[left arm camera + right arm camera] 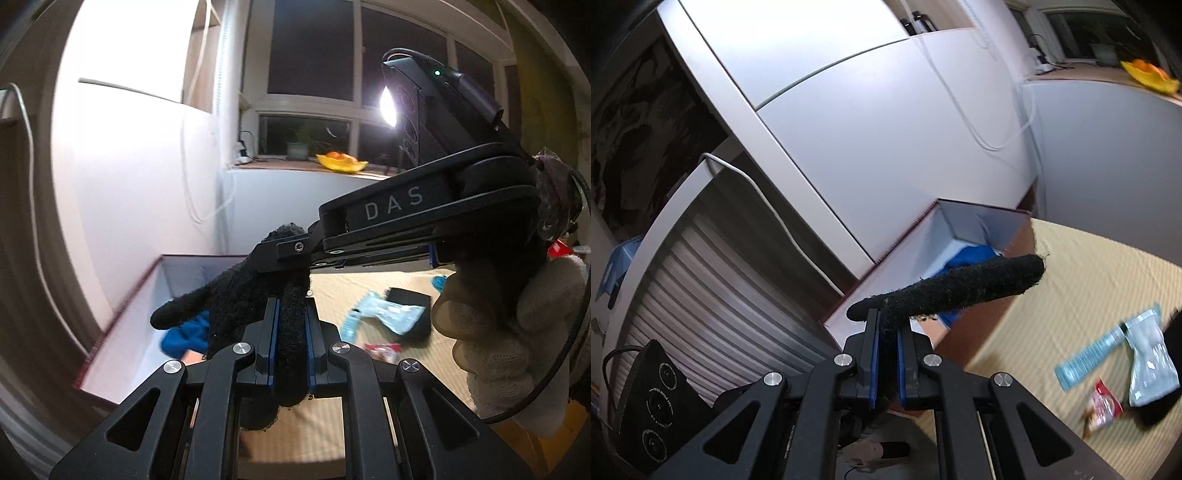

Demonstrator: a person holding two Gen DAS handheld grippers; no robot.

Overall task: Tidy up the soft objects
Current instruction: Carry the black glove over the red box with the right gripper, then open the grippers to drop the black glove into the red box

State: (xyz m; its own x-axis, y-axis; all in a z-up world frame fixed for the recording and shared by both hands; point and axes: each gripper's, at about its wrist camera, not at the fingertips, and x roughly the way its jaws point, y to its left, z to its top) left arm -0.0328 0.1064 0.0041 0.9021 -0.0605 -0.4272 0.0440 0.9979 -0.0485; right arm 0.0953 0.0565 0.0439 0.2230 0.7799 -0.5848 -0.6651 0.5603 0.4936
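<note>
A black knitted glove [240, 291] is held in the air between both grippers, above the tan table and beside an open white box [122, 325]. My left gripper [291, 314] is shut on one part of the glove. My right gripper [886, 332] is shut on another part of the black glove [960, 284], and in the left wrist view its fingertips [284, 254] clamp the glove from the right. A blue cloth [186, 336] lies inside the box and also shows in the right wrist view [967, 254].
On the tan table [332, 291] lie a pale blue packet [384, 314], a black flat item [410, 299] and a small red packet [384, 349]. A white wall and cabinet stand behind the box. A yellow bowl [341, 162] sits on the windowsill.
</note>
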